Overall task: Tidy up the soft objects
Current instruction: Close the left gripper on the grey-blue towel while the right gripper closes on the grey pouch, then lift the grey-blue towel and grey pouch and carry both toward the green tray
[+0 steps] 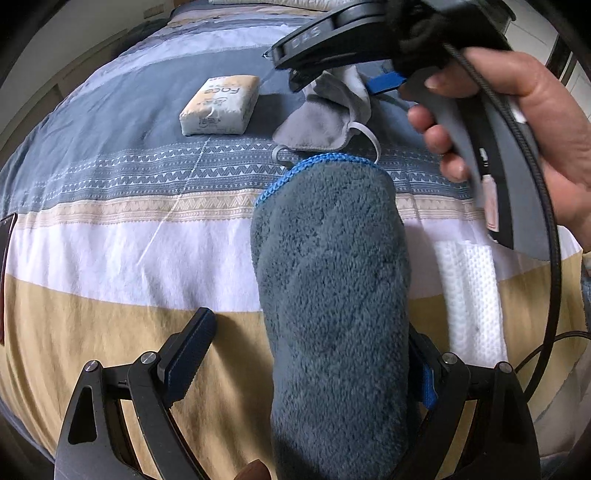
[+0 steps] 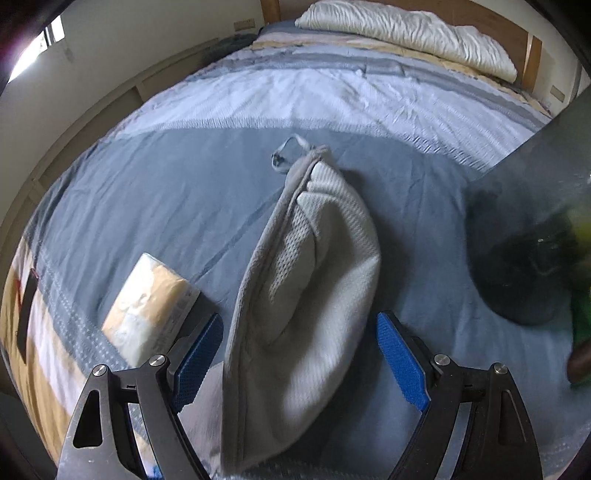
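Note:
A blue-grey plush cloth (image 1: 332,280) with a blue stitched edge lies lengthwise on the striped bedspread (image 1: 110,251). My left gripper (image 1: 310,332) stands open astride it. Its left pad is clear of the cloth, and its right finger is partly hidden behind the pile. Farther up the bed lies a grey-and-white padded fabric piece (image 2: 306,266) with elastic loops. My right gripper (image 2: 299,332) is open around it, blue pads close on either side. In the left wrist view a hand (image 1: 517,122) holds the right gripper (image 1: 336,79) over that grey piece (image 1: 325,118).
A wrapped tissue pack (image 1: 219,105) lies left of the grey piece, also seen as the tissue pack (image 2: 147,310). A white paper towel (image 1: 469,295) lies right of the plush cloth. A dark blurred round object (image 2: 524,258) sits at the right. A pillow (image 2: 406,33) lies at the headboard.

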Motion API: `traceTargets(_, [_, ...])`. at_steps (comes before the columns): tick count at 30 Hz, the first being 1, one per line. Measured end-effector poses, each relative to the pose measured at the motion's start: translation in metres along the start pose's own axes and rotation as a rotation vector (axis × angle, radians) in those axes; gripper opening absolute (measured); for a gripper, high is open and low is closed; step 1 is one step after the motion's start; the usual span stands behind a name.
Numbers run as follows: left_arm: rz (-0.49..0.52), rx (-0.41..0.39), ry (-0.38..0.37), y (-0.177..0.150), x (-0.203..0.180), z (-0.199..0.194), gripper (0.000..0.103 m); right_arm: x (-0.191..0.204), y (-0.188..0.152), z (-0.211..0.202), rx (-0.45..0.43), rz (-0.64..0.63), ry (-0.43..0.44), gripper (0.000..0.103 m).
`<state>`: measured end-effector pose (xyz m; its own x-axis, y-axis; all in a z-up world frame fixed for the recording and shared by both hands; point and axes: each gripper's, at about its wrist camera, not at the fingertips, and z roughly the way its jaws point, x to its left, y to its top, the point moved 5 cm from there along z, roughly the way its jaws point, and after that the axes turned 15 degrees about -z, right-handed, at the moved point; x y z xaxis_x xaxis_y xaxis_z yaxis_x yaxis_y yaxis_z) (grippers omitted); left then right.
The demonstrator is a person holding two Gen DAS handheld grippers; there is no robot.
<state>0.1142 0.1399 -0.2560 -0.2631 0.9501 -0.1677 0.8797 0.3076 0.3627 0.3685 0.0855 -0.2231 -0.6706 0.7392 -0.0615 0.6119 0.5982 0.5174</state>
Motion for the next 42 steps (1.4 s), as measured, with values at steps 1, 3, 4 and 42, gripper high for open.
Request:
traceTargets(1, [-0.001, 0.003, 0.003, 0.0, 0.0, 0.002, 0.089, 0.001, 0.001, 0.004, 0.007, -0.002, 0.0, 0.085])
traceTargets(3, [0.006, 0.003, 0.014, 0.0, -0.001, 0.004, 0.089, 0.004, 0.001, 0.012, 0.014, -0.005, 0.002, 0.087])
traceTargets(4, [0.01, 0.003, 0.021, 0.0, -0.001, 0.005, 0.089, 0.004, 0.003, 0.018, 0.021, -0.009, -0.003, 0.087])
traceTargets(42, [-0.064, 0.014, -0.016, 0.015, -0.022, 0.002, 0.024, 0.017, -0.007, -0.034, -0.074, -0.111, -0.091, 0.016])
